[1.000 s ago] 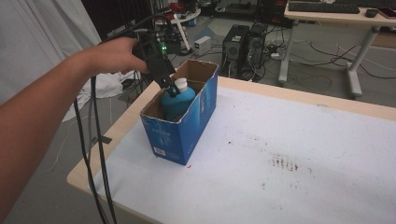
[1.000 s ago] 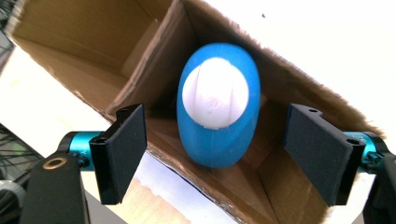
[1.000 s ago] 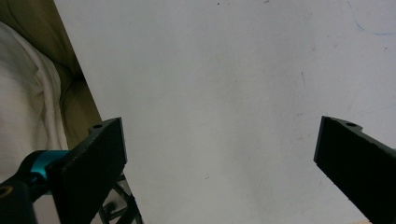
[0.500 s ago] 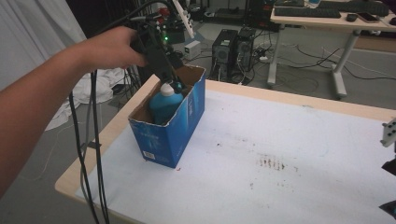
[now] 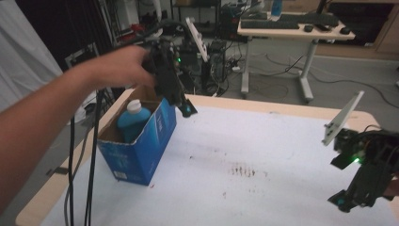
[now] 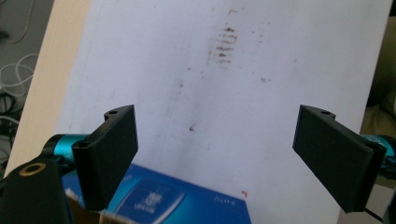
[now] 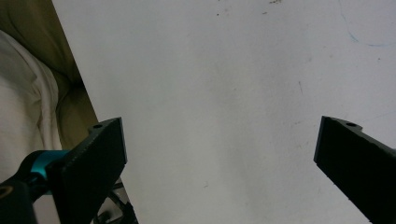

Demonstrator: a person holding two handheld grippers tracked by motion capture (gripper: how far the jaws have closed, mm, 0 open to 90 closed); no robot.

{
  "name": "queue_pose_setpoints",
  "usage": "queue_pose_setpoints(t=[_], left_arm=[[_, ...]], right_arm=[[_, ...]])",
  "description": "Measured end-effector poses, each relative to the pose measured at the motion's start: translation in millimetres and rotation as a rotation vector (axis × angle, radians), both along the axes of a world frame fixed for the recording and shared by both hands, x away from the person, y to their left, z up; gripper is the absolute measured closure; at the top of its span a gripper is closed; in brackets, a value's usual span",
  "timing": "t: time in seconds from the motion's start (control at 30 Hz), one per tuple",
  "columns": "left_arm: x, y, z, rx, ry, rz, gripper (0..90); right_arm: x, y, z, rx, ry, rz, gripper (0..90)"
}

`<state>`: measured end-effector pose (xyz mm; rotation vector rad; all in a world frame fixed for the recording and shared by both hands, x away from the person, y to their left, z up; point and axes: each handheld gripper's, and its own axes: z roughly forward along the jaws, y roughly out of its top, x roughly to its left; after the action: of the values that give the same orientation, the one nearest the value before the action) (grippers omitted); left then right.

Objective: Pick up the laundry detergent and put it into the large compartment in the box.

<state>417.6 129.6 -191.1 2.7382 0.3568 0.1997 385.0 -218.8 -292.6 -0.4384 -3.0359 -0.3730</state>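
Note:
An open blue cardboard box [image 5: 141,146] stands at the left end of the white table [image 5: 282,136]. Inside it a blue bottle [image 5: 133,121] with a white cap stands upright. A person's left hand holds my left gripper [image 5: 187,109] just above the box's right rim, pointing down at the table. Its jaws have just been opening, and in the left gripper view my left gripper [image 6: 217,135] is open with nothing between the jaws, the box [image 6: 163,203] below it. My right gripper [image 5: 346,201] hangs low at the table's near right; in its own view my right gripper [image 7: 219,140] is open and empty.
A dark smudge [image 5: 242,169] marks the middle of the table. Black cables [image 5: 87,155] hang down past the table's left edge. Beyond the far edge are a desk [image 5: 291,28], computer gear and loose wires on the floor.
The left gripper has lifted off the bottle and moved right, past the box's rim, leaving the bottle in the box. The right gripper has come into view at the lower right.

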Motion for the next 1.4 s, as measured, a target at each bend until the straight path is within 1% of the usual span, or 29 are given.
queue_pose_setpoints(t=[0.03, 0.07, 0.1, 0.13, 0.17, 0.2, 0.23, 0.27, 0.43, 0.47, 0.5, 0.53, 0.67, 0.73, 0.77, 0.83, 0.9, 0.93, 0.97, 1.0, 1.03, 1.07, 1.1, 1.13, 1.2, 1.23, 1.27, 1.4], left_arm=[[1.9, -6.7, -1.7, 0.007, 0.007, -0.012, 9.4], [5.5, -19.4, -5.8, 0.018, 0.014, -0.031, 7.3], [5.5, -19.4, -5.8, 0.018, 0.014, -0.031, 7.2], [7.4, -25.4, -8.2, 0.021, 0.026, -0.047, 4.2], [9.3, -31.6, -11.1, 0.027, 0.032, -0.056, 4.2], [12.9, -40.1, -15.4, 0.04, 0.036, -0.053, 1.7], [14.7, -43.8, -17.7, 0.041, 0.043, -0.056, 1.7], [17.2, -48.4, -20.6, 0.046, 0.04, -0.062, 1.6], [25.9, -66.0, -33.3, 0.092, 0.049, -0.064, 1.7], [27.3, -68.6, -35.5, 0.103, 0.052, -0.065, 1.7], [28.1, -71.0, -37.6, 0.113, 0.049, -0.055, 1.7], [29.8, -73.2, -39.0, 0.123, 0.037, -0.042, 1.7], [34.1, -81.0, -40.8, 0.122, 0.02, -0.006, 1.8], [35.9, -85.3, -42.1, 0.131, 0.022, 0.017, 1.7], [35.8, -87.3, -42.6, 0.138, 0.021, 0.014, 1.8], [34.4, -91.4, -45.2, 0.136, 0.019, 0.021, 1.8], [34.3, -95.8, -47.2, 0.149, 0.014, 0.024, 1.8], [33.9, -97.9, -48.8, 0.158, 0.018, 0.023, 1.8], [33.8, -99.9, -50.2, 0.166, 0.033, 0.013, 1.8], [33.6, -101.6, -51.9, 0.169, 0.039, 0.001, 1.8], [33.0, -103.4, -53.6, 0.172, 0.033, 0.003, 1.8], [32.6, -105.0, -55.2, 0.172, 0.027, 0.01, 1.7], [32.7, -106.2, -56.7, 0.167, 0.034, 0.016, 1.8], [32.7, -107.2, -58.2, 0.167, 0.047, 0.007, 1.8], [31.3, -108.5, -60.7, 0.158, 0.049, 0.0, 1.8], [31.1, -108.9, -61.6, 0.159, 0.057, -0.005, 1.8], [30.5, -109.3, -63.1, 0.15, 0.06, -0.005, 1.8], [29.0, -110.8, -66.4, 0.16, 0.061, -0.01, 1.8]], right_arm=[[0.0, 0.7, -0.5, -0.007, 0.001, 0.002, 1.5], [-0.4, 1.6, -1.0, -0.01, 0.0, 0.0, 1.5], [-0.4, 1.6, -1.0, -0.01, 0.0, 0.0, 1.5], [-0.3, 3.0, -1.6, -0.009, -0.007, 0.003, 1.5], [-0.3, 3.0, -1.6, -0.009, -0.007, 0.003, 1.5], [-0.3, 3.5, -1.4, -0.008, -0.009, 0.003, 1.5], [0.2, 4.0, -1.3, 0.001, -0.015, 0.006, 1.5], [0.3, 4.2, -0.8, 0.0, -0.015, 0.002, 1.5], [0.6, 3.5, 1.4, 0.016, -0.031, -0.012, 1.5], [0.8, 2.8, 2.1, 0.022, -0.037, -0.014, 1.5], [1.1, 1.9, 2.9, 0.027, -0.041, -0.014, 1.5], [1.8, 1.0, 3.5, 0.03, -0.049, -0.013, 1.5], [2.5, -1.6, 6.3, 0.049, -0.062, -0.038, 1.5], [3.0, -2.4, 7.6, 0.06, -0.072, -0.036, 1.5], [2.6, -2.6, 8.5, 0.066, -0.072, -0.045, 1.5], [2.3, -3.2, 9.4, 0.072, -0.082, -0.044, 1.5], [1.6, -3.7, 10.1, 0.074, -0.091, -0.045, 1.5], [1.3, -4.1, 10.6, 0.078, -0.094, -0.044, 1.5], [0.8, -4.4, 11.1, 0.082, -0.1, -0.047, 1.5], [0.6, -4.7, 11.6, 0.085, -0.1, -0.047, 1.5], [0.7, -5.1, 12.0, 0.087, -0.102, -0.046, 1.5], [0.8, -5.4, 12.4, 0.088, -0.101, -0.045, 1.5], [0.6, -5.7, 12.5, 0.088, -0.1, -0.045, 1.5], [0.6, -5.9, 12.4, 0.087, -0.1, -0.046, 1.5], [0.6, -6.2, 12.4, 0.088, -0.099, -0.048, 1.5], [0.7, -6.1, 12.5, 0.09, -0.101, -0.047, 1.5], [1.0, -5.9, 12.5, 0.093, -0.101, -0.045, 1.5], [1.5, -4.7, 12.3, 0.095, -0.102, -0.044, 1.5]])
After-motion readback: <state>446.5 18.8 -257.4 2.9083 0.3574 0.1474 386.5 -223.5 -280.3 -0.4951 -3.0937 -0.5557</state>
